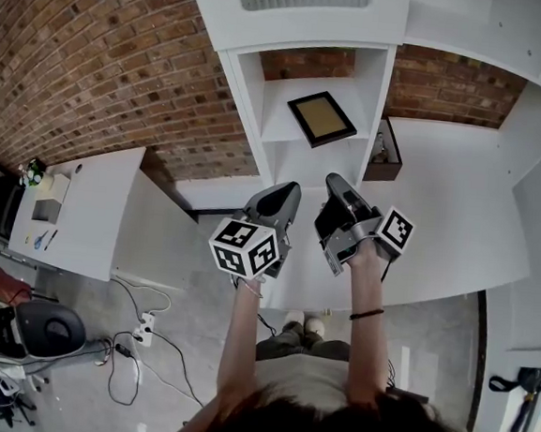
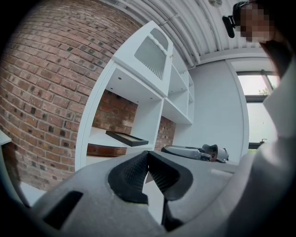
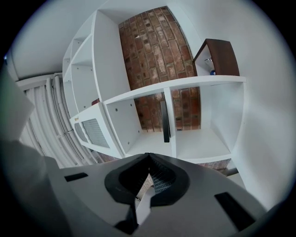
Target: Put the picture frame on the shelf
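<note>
Frame (image 1: 322, 118): lies flat on shelf (image 1: 282, 108), in the middle bay, touching neither gripper. Seen edge-on from both gripper views, so face hidden there. Left gripper (image 1: 289, 191): jaws together, nothing between them, held short of shelf. Right gripper (image 1: 336, 182): jaws together too, empty. Brown box (image 1: 387, 155), further right: contents too small to make out.

Bay around the picture frame (image 1: 321, 118): bare shelf (image 1: 282, 108) left of the frame, only a narrow strip to its right. Uprights (image 1: 247, 91) wall the bay in on both sides of the frame. Bay front is open. Brown box (image 1: 386, 153) stands just right of the frame, past the upright. Counter (image 1: 459, 217) further right of the frame is bare.
</note>
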A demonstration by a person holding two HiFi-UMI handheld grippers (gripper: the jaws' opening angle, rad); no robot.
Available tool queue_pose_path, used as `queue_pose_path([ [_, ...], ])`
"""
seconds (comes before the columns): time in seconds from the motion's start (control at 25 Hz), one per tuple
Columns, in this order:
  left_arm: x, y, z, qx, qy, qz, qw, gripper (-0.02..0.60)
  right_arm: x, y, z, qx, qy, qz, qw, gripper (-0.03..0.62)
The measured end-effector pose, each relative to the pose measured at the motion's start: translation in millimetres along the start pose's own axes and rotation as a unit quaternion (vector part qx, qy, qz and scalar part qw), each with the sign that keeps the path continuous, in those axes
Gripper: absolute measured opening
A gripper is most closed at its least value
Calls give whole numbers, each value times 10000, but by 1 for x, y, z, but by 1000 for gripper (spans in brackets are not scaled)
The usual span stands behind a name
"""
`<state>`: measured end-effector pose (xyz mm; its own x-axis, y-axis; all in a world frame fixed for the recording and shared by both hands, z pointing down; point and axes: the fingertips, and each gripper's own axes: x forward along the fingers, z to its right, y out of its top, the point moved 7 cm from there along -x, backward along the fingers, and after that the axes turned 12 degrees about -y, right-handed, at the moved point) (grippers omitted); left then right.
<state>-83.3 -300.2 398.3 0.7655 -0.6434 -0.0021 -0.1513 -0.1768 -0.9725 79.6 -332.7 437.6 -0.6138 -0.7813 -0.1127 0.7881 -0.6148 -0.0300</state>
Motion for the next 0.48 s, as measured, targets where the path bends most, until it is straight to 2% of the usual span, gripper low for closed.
queue_pose_path([
  [0.48, -1, 11, -2, 119, -6, 114, 9999, 11, 7, -2, -11, -119, 174, -139, 9997, 9],
])
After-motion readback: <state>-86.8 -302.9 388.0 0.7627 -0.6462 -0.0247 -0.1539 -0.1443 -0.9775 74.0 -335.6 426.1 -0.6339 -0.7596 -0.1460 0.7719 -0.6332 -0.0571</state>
